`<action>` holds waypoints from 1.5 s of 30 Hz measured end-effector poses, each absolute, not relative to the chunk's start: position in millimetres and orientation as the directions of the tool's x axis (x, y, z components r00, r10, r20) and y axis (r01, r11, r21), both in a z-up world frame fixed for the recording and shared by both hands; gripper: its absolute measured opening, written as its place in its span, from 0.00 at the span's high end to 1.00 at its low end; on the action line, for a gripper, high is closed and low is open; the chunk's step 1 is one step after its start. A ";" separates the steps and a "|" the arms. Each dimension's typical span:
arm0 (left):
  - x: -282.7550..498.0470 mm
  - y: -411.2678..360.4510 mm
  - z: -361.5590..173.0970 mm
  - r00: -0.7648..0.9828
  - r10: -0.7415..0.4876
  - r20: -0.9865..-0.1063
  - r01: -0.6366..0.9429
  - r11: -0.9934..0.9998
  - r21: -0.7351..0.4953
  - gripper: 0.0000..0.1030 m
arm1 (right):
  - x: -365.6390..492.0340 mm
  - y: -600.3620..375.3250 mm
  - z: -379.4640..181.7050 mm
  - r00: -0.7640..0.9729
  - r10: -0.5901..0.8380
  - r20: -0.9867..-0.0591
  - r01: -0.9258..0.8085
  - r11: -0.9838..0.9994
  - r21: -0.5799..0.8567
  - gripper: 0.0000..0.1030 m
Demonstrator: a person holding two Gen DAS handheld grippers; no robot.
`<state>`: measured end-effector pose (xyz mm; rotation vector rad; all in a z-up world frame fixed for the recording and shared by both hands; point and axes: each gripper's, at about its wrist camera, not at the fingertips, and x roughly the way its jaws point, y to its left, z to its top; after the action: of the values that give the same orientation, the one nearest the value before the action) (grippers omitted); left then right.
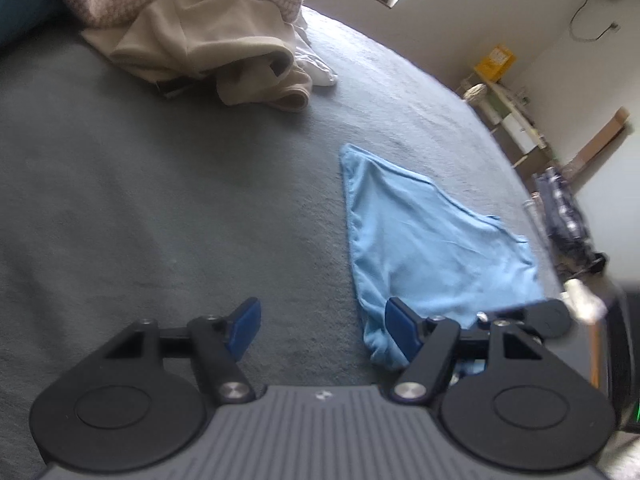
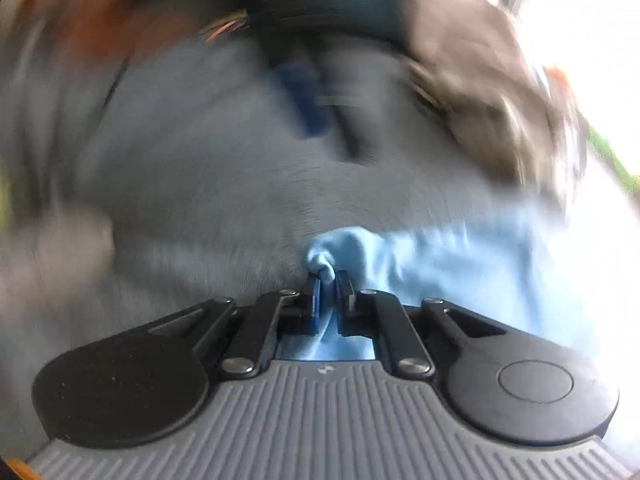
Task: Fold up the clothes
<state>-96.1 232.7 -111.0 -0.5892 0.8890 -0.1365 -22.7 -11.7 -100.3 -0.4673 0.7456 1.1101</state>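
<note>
Cloth is what matters here: a light blue garment (image 1: 432, 240) lies on the grey bed (image 1: 160, 200), partly doubled over into a rough triangle, its narrow end pointing away toward a heap of beige clothes (image 1: 208, 40) at the far side. Its long axis runs from that far tip back to the near edge, and it lies ahead and to the right of the left gripper (image 1: 322, 326), whose right finger overlaps the near corner of the fabric in the left wrist view. The left fingers stand wide apart and hold nothing. The right gripper (image 2: 329, 284) has its fingers pinched narrow on a bunched corner of the blue garment (image 2: 460, 256), with cloth trailing off to its right; that view is heavily smeared. Judging by this, the right hand has the cloth, and the left is close enough to take the near corner.
</note>
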 end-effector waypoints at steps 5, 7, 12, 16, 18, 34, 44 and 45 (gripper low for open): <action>-107.0 244.7 -123.8 0.640 -0.419 -0.644 -0.159 0.747 -0.645 0.29 | 33.9 -64.0 -122.8 0.077 0.807 -0.586 -0.549 0.525 0.650 0.95; -109.1 247.6 -126.3 0.646 -0.432 -0.630 -0.170 0.723 -0.670 0.29 | 38.8 -75.5 -138.0 0.057 0.862 -0.503 -0.394 0.482 0.782 0.95; -114.0 244.4 -137.7 0.630 -0.476 -0.614 -0.183 0.678 -0.712 0.27 | 44.5 -94.2 -166.3 0.046 0.935 -0.352 -0.095 0.355 0.930 0.91; -119.4 227.3 -138.9 0.626 -0.509 -0.591 -0.113 0.691 -0.714 0.27 | 44.4 -95.1 -170.5 0.048 0.936 -0.349 -0.087 0.352 0.932 0.91; -117.4 215.8 -139.9 0.626 -0.526 -0.576 -0.072 0.696 -0.714 0.27 | 45.0 -94.8 -171.5 0.044 0.933 -0.357 -0.099 0.359 0.928 0.91; -93.2 157.1 -141.1 0.640 -0.513 -0.573 0.122 0.803 -0.583 0.32 | 54.9 -97.0 -164.5 0.036 0.928 -0.371 -0.201 0.370 0.907 0.75; -106.1 174.2 -156.9 0.602 -0.540 -0.588 0.032 0.752 -0.658 0.44 | 60.9 -124.4 -161.8 0.128 0.914 -0.386 -0.191 0.404 0.895 0.75; -106.4 178.6 -161.5 0.601 -0.545 -0.585 0.004 0.734 -0.679 0.50 | 60.5 -126.9 -162.6 0.136 0.912 -0.386 -0.186 0.406 0.895 0.75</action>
<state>-106.4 178.6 -161.5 -0.6898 0.8803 -0.3488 60.5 -126.9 -162.6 0.8021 1.1549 0.9332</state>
